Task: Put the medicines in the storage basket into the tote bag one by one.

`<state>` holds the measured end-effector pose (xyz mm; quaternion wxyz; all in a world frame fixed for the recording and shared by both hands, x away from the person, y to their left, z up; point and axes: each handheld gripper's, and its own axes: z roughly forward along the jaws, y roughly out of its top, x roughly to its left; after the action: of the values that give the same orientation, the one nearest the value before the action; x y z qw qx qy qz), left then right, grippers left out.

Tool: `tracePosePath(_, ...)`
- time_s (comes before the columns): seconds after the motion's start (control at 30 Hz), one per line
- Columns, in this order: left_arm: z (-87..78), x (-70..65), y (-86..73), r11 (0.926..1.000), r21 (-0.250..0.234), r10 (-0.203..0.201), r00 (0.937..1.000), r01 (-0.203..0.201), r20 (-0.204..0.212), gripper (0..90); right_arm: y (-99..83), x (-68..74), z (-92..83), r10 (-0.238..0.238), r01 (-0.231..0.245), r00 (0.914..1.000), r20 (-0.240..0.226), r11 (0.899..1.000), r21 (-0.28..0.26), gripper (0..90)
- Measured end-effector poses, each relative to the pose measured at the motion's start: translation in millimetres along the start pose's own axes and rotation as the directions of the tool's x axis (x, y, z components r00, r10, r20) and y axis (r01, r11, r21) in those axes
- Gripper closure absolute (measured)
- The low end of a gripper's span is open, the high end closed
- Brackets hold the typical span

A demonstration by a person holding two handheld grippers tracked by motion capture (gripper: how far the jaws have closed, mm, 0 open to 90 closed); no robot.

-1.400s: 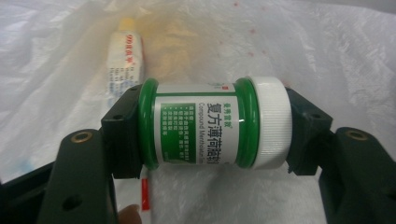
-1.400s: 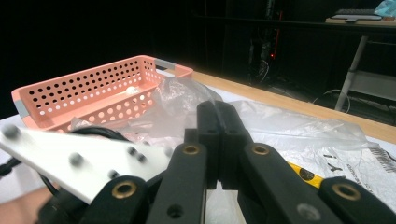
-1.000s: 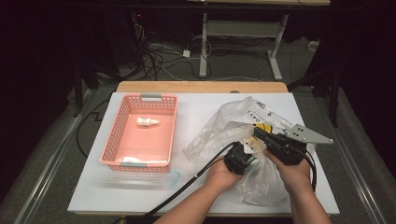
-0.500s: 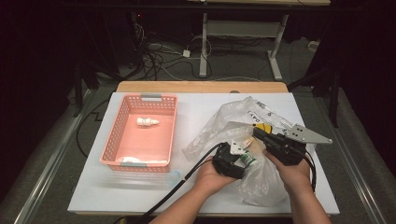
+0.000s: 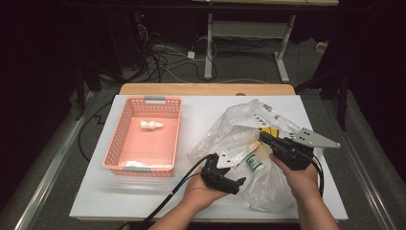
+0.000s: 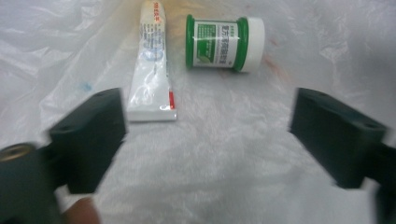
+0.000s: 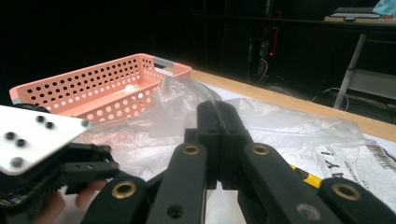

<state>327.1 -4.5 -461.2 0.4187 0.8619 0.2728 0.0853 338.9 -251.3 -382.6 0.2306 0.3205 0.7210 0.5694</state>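
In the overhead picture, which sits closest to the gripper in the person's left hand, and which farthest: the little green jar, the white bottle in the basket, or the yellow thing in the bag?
From the left gripper, high view:
1. Green jar, just up and right of it, under the clear plastic bag.
2. Yellow thing, farther up right, beside the right gripper.
3. White bottle, far left, lying in the pink basket.

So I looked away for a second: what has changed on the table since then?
The left gripper has drawn back toward the table's near edge, its jaws just opening, nothing between them. The right gripper stays shut on the plastic bag. The basket, tube and green jar stayed put.
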Motion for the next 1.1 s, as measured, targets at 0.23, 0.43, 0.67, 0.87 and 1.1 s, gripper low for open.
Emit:
tracePosePath(0.23,-13.4,-1.2,-10.8,1.0000,0.005,0.000,1.0000,0.000,0.000,0.0,-0.6,0.5,-0.1,0.007,-0.007,1.0000,0.001,1.000,0.002,90.0)
tracePosePath(0.43,-30.1,-3.7,-16.7,0.9999,-0.008,-0.014,0.9995,0.014,0.029,0.0,-0.4,-0.4,-1.6,0.003,-0.003,1.0000,0.001,1.000,-0.002,90.0)
tracePosePath(0.67,-58.1,-2.8,-17.8,0.9996,-0.018,-0.019,0.9995,0.020,0.024,0.0,-0.8,-0.8,-1.0,0.005,-0.005,1.0000,0.003,1.000,0.000,90.0)
tracePosePath(0.87,-77.1,0.1,-21.4,0.9998,-0.016,-0.012,0.9999,0.012,0.008,0.0,-0.8,-0.9,-1.6,0.002,-0.002,1.0000,0.005,1.000,0.001,90.0)
tracePosePath(1.1,-97.0,10.4,-24.2,0.9995,-0.022,-0.025,0.9994,0.024,-0.026,0.0,-0.2,-1.1,-2.8,0.006,-0.006,1.0000,0.007,1.000,-0.003,90.0)
